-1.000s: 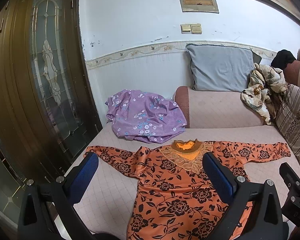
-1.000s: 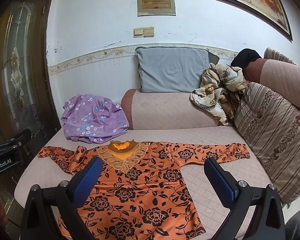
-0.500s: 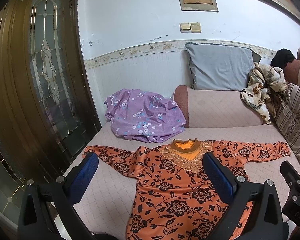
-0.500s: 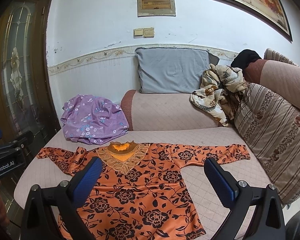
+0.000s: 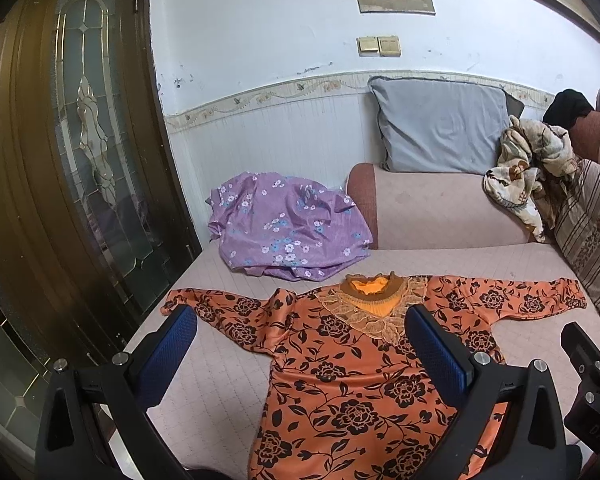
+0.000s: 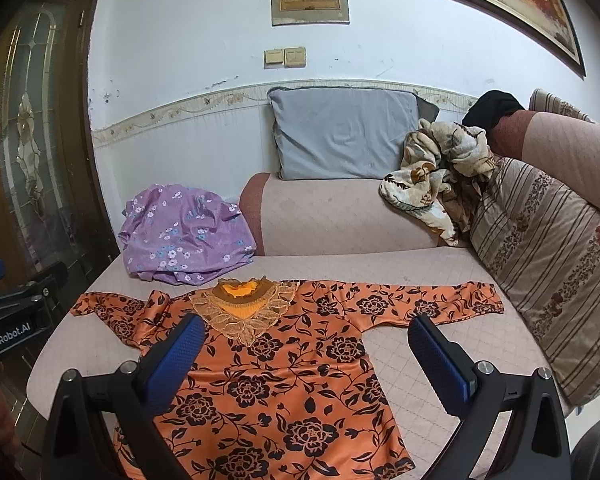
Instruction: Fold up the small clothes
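Note:
An orange top with black flowers [image 5: 340, 360] [image 6: 284, 364] lies spread flat on the pink sofa seat [image 5: 228, 360] [image 6: 440, 368], both long sleeves stretched out, lace collar towards the backrest. My left gripper [image 5: 300, 344] is open and empty, held above the top's left half. My right gripper [image 6: 306, 348] is open and empty, above the top's middle and right half. The right gripper's body shows at the left wrist view's right edge [image 5: 588, 384]; the left gripper's body shows at the right wrist view's left edge [image 6: 16, 312].
A crumpled purple floral garment [image 5: 288, 236] [image 6: 184, 236] lies at the seat's back left. A grey pillow [image 6: 344, 132] and a beige floral bundle [image 6: 436, 176] rest on the backrest. A striped cushion [image 6: 552, 264] stands at the right. A dark glass-panelled door [image 5: 80, 160] is left.
Both grippers have shifted very slightly; the view has barely moved. The top lies as before and both grippers stay open.

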`<state>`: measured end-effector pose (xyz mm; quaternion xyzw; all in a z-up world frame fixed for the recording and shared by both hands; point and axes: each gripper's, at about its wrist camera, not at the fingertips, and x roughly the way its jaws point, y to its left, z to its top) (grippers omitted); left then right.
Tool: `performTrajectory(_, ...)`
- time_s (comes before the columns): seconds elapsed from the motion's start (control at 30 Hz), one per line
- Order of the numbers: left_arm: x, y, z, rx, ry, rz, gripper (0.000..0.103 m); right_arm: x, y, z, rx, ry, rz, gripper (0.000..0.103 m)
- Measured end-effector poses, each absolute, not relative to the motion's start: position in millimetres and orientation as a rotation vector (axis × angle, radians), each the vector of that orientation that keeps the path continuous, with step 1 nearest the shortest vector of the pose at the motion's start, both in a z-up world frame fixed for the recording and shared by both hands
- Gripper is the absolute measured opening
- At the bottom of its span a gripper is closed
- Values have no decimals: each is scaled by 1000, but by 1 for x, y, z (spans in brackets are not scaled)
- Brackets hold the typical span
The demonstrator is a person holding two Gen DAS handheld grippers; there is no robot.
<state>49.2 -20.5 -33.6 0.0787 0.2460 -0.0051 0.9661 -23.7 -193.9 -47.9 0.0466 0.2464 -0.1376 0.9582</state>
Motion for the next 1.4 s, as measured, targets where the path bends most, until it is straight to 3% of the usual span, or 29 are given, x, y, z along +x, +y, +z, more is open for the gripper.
performTrajectory(0.3,78,-32,-60,167,554,-26,103,-3,-210,-67,116,540,-287,103)
performTrajectory(0.6,167,-37,-193,203,867,28,103,41,-318,-156,301,693,-463,103)
performTrajectory(1.03,189,-59,-167,175,731,-25,103,78,-353,-168,330,680,-499,103)
performTrajectory(1.4,233,-68,-204,162,751,-23,103,123,-390,-205,371,701,-563,103)
